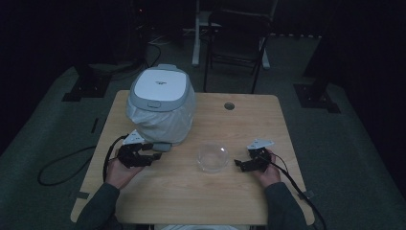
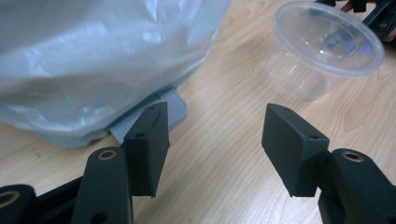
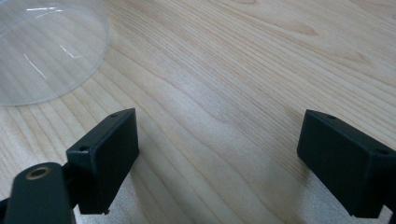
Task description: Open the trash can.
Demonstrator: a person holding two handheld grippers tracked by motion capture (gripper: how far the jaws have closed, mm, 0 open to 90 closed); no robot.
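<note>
A white and grey rice cooker [image 1: 161,103] with a clear plastic bag around its body stands at the table's back left. A clear plastic bowl [image 1: 213,157] sits upright near the middle front. My left gripper [image 1: 154,157] rests on the table just in front of the cooker, open, jaws apart over bare wood, with the bagged cooker [image 2: 98,56] close at the left and the bowl [image 2: 327,42] farther off. My right gripper [image 1: 238,164] lies right of the bowl, open and empty, the bowl's wall [image 3: 46,51] at the upper left.
The light wooden table [image 1: 249,124] has a round cable hole [image 1: 229,106] at the back. A dark folding chair [image 1: 237,38] stands behind the table. Cables trail from both grippers off the table's sides. The cooker's grey foot [image 2: 163,109] shows beneath the bag.
</note>
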